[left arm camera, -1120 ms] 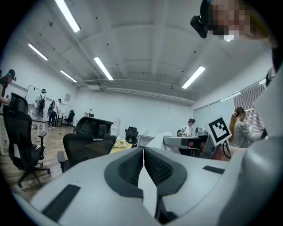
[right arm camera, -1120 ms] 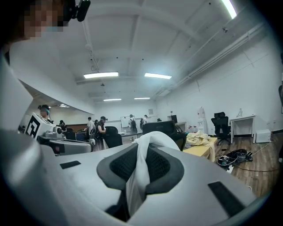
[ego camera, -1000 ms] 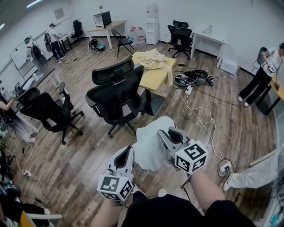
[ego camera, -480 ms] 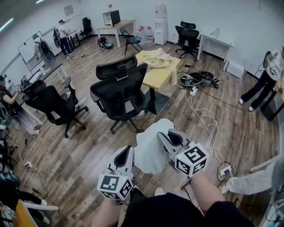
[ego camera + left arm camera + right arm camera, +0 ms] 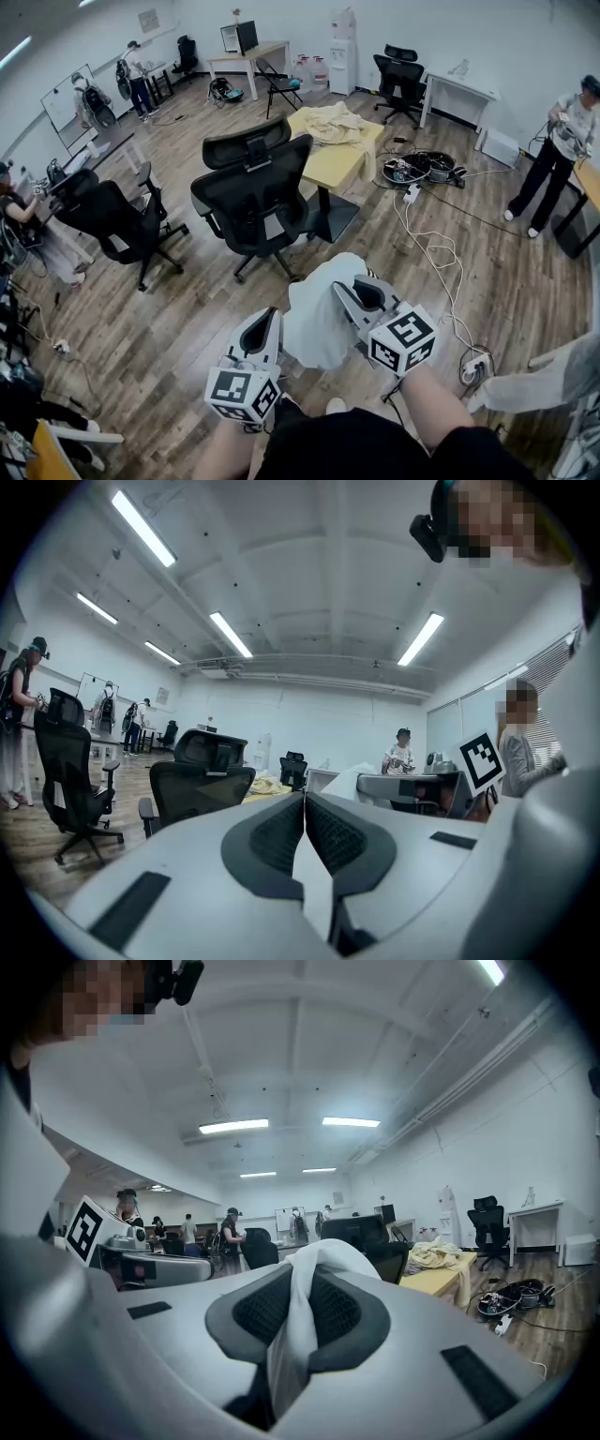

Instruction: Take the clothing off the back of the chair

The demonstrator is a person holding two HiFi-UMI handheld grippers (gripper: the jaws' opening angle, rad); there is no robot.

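A white garment [image 5: 317, 314] hangs between my two grippers, low in the head view, clear of the chair. My right gripper [image 5: 349, 291] is shut on it, and the cloth [image 5: 292, 1335] bulges up between its pads and over the tips. My left gripper [image 5: 272, 321] is beside the garment's left edge. Its pads [image 5: 281, 832] are pressed together with no cloth between them, so it is shut. The black office chair [image 5: 255, 192] stands ahead with its back bare.
A yellow table [image 5: 330, 161] behind the chair carries a heap of cream clothing [image 5: 333, 120]. Another black chair [image 5: 108, 220] stands at the left. Cables and a power strip [image 5: 469, 361] lie on the wood floor at the right. People stand at the room's edges.
Both grippers with the white garment have drifted slightly back from the chair. The right gripper's hold is unchanged. The person at the far right has straightened up.
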